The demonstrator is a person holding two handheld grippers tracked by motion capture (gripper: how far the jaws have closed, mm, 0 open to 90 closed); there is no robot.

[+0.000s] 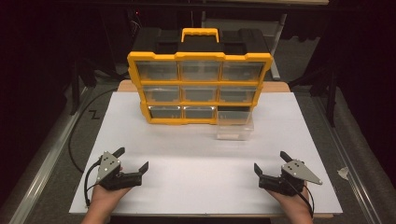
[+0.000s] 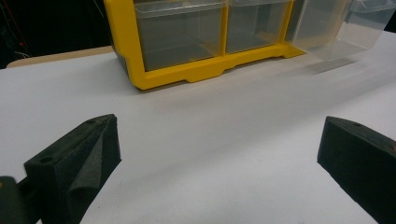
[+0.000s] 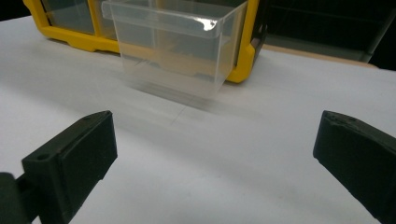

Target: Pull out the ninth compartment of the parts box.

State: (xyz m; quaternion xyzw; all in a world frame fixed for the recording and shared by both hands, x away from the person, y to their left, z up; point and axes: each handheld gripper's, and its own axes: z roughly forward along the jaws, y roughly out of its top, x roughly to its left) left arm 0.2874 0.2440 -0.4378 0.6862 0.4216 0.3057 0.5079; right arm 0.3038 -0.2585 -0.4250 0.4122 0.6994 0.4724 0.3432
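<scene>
Yellow drawer cabinet (image 1: pixel 200 88) upright at far middle of white bench (image 1: pixel 205 182); one clear drawer (image 1: pixel 234 125) pulled out, sitting just before its lower-right slot. Left hand-held gripper (image 1: pixel 133 158) and right hand-held gripper (image 1: pixel 271 162) at near edge, well apart, jaws wide, holding nothing.

Setting: lab-type recording bench, not a home or shop. Evidence: white tabletop (image 1: pixel 196 186) laid over a wooden board, whose edge shows in the upper middle of the frame; metal frame rails (image 1: pixel 42 154) along the lower left and right edges; black-draped surroundings across the top and both sides, with dark stand legs (image 1: pixel 332 93) at upper right. A yellow-and-black parts organiser (image 1: pixel 200 86) with clear drawers stands at centre, workshop-style storage. Black cable (image 1: pixel 77 135) loops over grey floor at left.
</scene>
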